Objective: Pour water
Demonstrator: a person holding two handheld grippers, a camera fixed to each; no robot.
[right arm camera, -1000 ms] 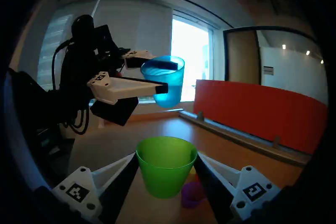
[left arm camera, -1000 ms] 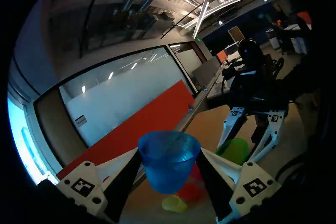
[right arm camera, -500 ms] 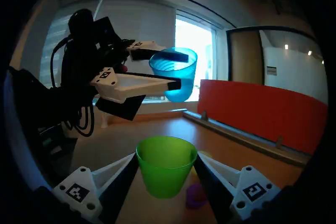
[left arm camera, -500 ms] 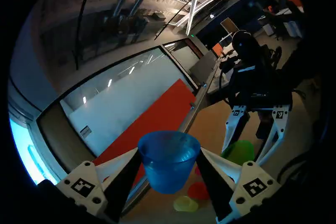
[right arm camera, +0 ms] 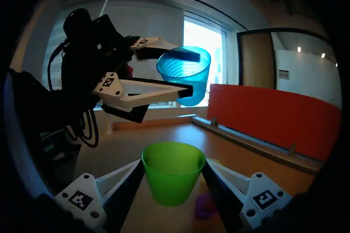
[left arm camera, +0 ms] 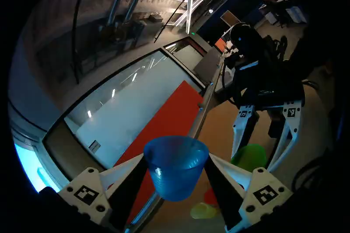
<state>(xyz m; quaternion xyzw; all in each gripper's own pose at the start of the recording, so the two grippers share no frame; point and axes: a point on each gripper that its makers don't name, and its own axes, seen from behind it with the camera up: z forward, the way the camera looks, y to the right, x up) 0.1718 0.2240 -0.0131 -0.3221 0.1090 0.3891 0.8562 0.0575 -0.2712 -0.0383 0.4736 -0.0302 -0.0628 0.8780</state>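
The blue cup [right arm camera: 183, 73] is the thing that has to do the pouring. It is clamped between both fingers of the left hand-held gripper [left arm camera: 176, 159] and held high in the air, well clear of the tabletop [right arm camera: 131, 143]. The green cup [right arm camera: 173, 172] that I take to be the receiver is pinched in the same way by the right hand-held gripper [right arm camera: 173, 163], its mouth open upward, low and close over the wood.

What the coming move turns on is height and offset. In the right gripper view the blue cup hangs above the green one and farther away, a little toward the window, so its rim is not over the green mouth. Its long axis leans only slightly from upright, with the base swung a touch to the right in that view, which looks to me too little to spill anything. The left gripper view has the room strongly rolled, which fits a cup being tipped sideways, and it puts the green cup down and to the right of the blue one.

Whether the blue cup holds water cannot be made out (its wall is translucent, but no level shows). My judgement is that the blue rim must come nearer and lower before a deeper tilt, otherwise the stream would land on the tabletop beyond the green cup.
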